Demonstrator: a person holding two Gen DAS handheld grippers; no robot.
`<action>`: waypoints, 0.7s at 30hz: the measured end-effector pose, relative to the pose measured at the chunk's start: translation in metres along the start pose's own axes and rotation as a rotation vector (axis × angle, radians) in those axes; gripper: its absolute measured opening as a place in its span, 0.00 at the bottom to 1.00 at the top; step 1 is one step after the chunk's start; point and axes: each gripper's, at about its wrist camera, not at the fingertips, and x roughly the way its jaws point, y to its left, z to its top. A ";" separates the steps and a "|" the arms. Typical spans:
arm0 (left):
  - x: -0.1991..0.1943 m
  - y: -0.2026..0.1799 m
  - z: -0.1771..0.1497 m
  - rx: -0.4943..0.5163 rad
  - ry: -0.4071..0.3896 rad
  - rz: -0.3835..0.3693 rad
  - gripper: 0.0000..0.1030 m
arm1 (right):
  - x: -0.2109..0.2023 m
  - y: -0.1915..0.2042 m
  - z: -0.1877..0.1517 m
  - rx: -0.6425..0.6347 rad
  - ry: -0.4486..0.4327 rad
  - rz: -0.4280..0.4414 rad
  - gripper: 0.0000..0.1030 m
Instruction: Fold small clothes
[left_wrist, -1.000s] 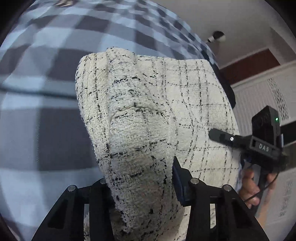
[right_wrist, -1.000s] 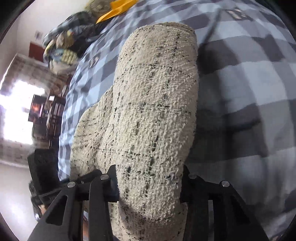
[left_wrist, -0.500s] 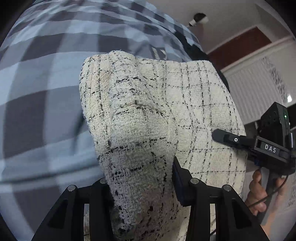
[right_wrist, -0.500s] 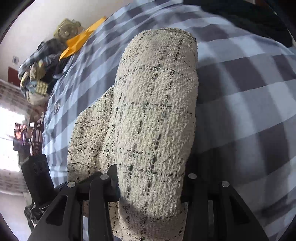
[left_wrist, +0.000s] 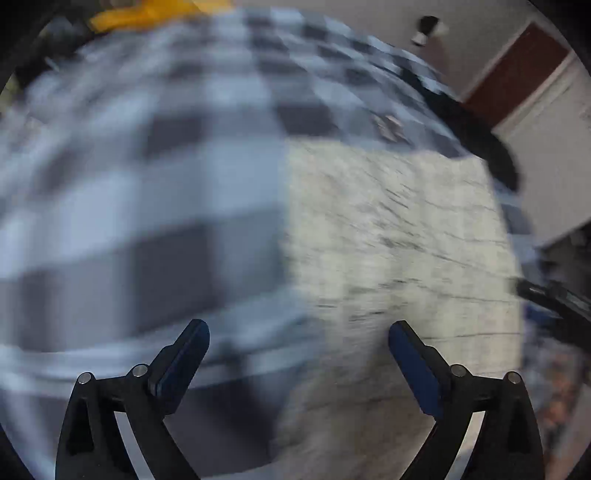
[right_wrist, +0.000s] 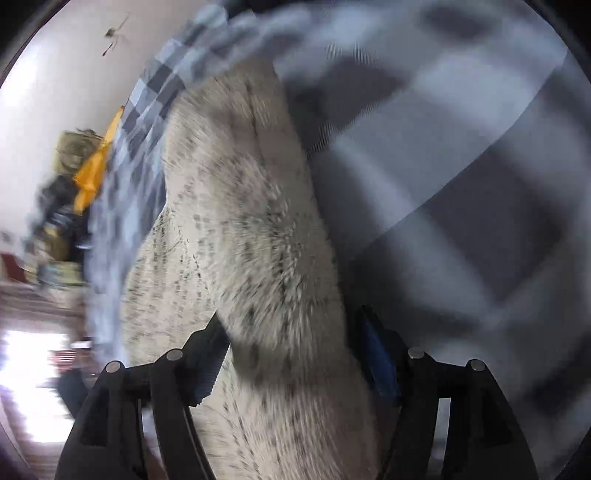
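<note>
Cream tweed garment (left_wrist: 399, 236) lying on a bed with a blue-and-grey check cover (left_wrist: 177, 206), both views blurred by motion. The left gripper (left_wrist: 298, 338) stands wide open and empty, its right finger over the garment and its left finger over bare cover beside the garment's left edge; the spread jaws suggest a release so that the cloth may settle flat. The right gripper (right_wrist: 286, 341) is closed on a bunched fold of the garment (right_wrist: 243, 236), which rises from the jaws in a thick ridge; this hold probably serves to carry that side over for the fold. Beyond the garment, at the bed's far end, lie an orange item (right_wrist: 94, 166) and a heap of mixed clothes (right_wrist: 59, 229). Pale walls and a red-brown panel (left_wrist: 517, 70) bound the room.
</note>
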 end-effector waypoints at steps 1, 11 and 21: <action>-0.017 0.000 -0.002 0.019 -0.048 0.059 0.96 | -0.015 0.009 -0.008 -0.040 -0.056 -0.089 0.64; -0.149 -0.042 -0.078 0.190 -0.277 0.110 1.00 | -0.149 0.064 -0.135 -0.267 -0.367 -0.325 0.72; -0.219 -0.051 -0.156 0.286 -0.372 0.082 1.00 | -0.175 0.087 -0.221 -0.364 -0.264 -0.165 0.85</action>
